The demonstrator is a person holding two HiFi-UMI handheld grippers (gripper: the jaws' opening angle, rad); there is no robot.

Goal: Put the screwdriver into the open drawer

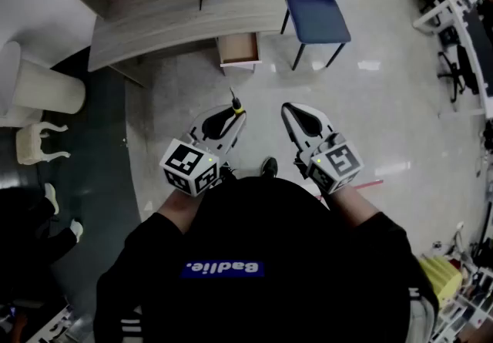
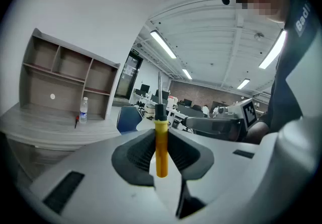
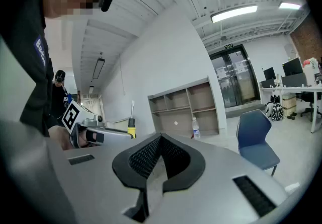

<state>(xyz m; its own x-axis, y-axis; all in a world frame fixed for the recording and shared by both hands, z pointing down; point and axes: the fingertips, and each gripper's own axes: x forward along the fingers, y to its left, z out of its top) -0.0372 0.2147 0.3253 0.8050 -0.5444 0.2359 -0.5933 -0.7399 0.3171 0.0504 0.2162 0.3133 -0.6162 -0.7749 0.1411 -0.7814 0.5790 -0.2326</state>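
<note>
While the person stands back from the surface (image 1: 154,29), the left tongs (image 1: 229,116) are clamped on the screwdriver (image 1: 236,105). They grip it mid-handle on the yellow part, with the black collar and metal shaft sticking out beyond the ribbed pads. The right tongs (image 1: 299,119) are pinched together, nothing between them. Ahead, the drawer (image 1: 238,47) hangs open under the surface's edge, well apart from both tools. That screwdriver looks light and rigid. Its hard, smooth handle could swivel in the grip, so this mid-handle hold suits it. Nothing fragile here, so I'd say it can simply be laid flat inside.
</note>
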